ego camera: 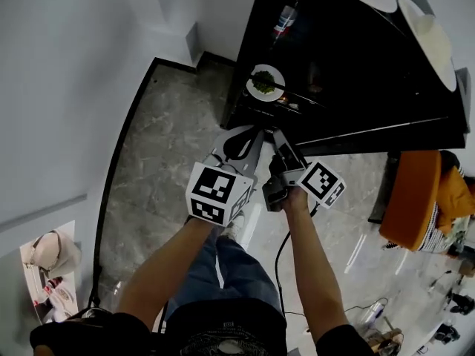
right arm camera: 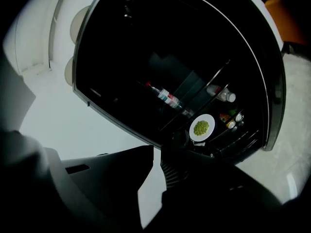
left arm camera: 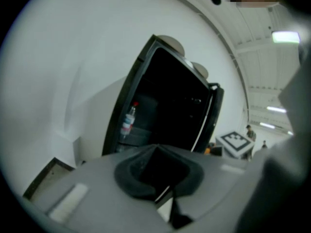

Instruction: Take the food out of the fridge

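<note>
- Grey marbled floor [ego camera: 171,154] and a white wall [ego camera: 74,65] frame the scene, with a black fridge [ego camera: 356,73] standing open against that wall.
- We find the food, a white plate of green vegetables [ego camera: 265,81], on a shelf inside the fridge. It sits right at the shelf's front edge, at the left end of the opening in the head view.
- Close beside the plate we make out a few small jars [right arm camera: 231,120] and a pale bottle [right arm camera: 221,93] (too small for us to read any label).
- Further along the interior stands a clear bottle with a red cap [left arm camera: 129,120], apart from the plate.
- On top of the fridge we see pale round discs [ego camera: 430,35].
- In front of the fridge, well short of the plate, the right gripper [right arm camera: 154,150] has its jaws drawn all but together. Only a sliver of light shows between the tips, and nothing sits in it.
- Just beside it, the left gripper [left arm camera: 156,148] has its grey jaws closed tip to tip, and we see nothing clamped in them.
- Both grippers point toward the open fridge, each carried on a bare forearm [ego camera: 159,273], above blue jeans [ego camera: 230,273].
- Off to the right, an orange rounded thing [ego camera: 412,199] (a seat, as far as we can tell) stands on the floor near the fridge's corner.
</note>
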A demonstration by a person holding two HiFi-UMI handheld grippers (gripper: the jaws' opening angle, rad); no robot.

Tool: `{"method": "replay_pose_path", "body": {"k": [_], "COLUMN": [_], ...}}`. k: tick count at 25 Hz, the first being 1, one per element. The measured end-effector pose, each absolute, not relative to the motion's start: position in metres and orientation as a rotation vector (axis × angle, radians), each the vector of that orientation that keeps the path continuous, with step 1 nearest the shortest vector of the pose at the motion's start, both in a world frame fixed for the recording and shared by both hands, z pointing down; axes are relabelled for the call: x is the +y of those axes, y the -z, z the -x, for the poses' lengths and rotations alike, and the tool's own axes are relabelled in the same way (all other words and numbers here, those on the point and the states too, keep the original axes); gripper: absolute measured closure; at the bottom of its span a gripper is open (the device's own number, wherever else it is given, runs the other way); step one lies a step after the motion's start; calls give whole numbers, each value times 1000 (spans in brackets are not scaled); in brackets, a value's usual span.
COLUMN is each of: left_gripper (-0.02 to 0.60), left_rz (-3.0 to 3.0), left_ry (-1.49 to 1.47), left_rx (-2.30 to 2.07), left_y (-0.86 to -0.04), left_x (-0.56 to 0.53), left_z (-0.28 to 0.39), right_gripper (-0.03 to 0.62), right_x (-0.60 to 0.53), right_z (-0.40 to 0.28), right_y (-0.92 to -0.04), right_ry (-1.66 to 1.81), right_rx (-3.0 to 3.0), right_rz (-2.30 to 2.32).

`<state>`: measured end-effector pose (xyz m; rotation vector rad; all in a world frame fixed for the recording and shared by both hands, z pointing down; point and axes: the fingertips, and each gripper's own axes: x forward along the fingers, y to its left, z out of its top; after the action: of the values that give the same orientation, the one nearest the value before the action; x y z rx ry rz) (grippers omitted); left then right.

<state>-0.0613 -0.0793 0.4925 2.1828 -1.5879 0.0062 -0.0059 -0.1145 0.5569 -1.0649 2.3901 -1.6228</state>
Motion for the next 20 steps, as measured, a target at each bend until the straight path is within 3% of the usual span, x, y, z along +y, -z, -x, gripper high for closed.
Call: {"method": "replay_pose_path", "body": {"k": [20], "left_gripper": [578], "left_rz": [-2240], "left_ry": [-35], "left_rx": [-1696], "left_y": [-624], "left_x": [-118], "left_z": [62], "right_gripper": [507], "right_x": [-226], "right_z": [30], "right_y": [-775], "right_ry": [1891], "right_rx": [1927], "right_rz": [953]}}
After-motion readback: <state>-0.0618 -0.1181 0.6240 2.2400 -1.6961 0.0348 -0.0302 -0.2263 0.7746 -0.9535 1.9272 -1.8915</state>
